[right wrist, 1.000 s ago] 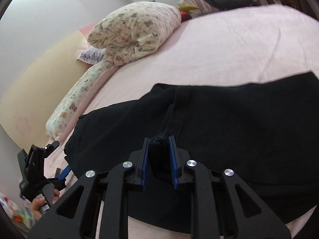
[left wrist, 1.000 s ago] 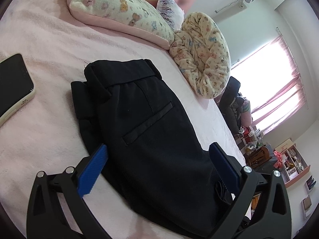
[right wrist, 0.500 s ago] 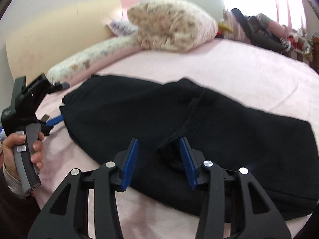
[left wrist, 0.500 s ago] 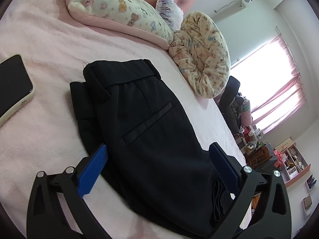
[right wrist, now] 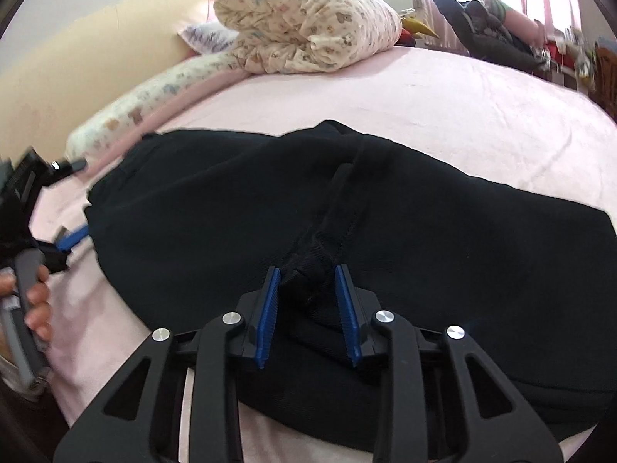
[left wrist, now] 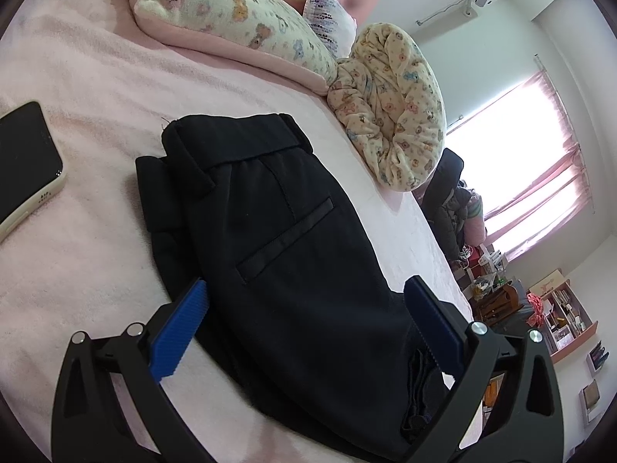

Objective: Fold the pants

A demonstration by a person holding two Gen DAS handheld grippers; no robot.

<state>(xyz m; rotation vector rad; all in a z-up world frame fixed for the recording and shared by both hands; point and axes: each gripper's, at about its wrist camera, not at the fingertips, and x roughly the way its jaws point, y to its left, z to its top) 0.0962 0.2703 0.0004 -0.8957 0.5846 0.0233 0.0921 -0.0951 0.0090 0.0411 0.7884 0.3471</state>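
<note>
Black pants lie folded on the pink bed, waistband toward the pillows. My left gripper stands open wide at the near end, its blue pads on either side of the cloth and not pressing. In the right wrist view the pants spread across the bed. My right gripper is low over their near edge. Its jaws are closing around a raised ridge of black fabric, and the pads do not visibly press on it. The left gripper and the hand holding it show at the far left.
A phone lies face up on the bed left of the pants. A long patterned pillow and a rolled quilt lie along the head of the bed. Beyond the far edge stand a chair with clothes and shelves.
The right gripper let go of the pinched fabric, opened, rolled and shifted, and now narrows again around a ridge of cloth. The left gripper and the pants' waist end have not moved.
</note>
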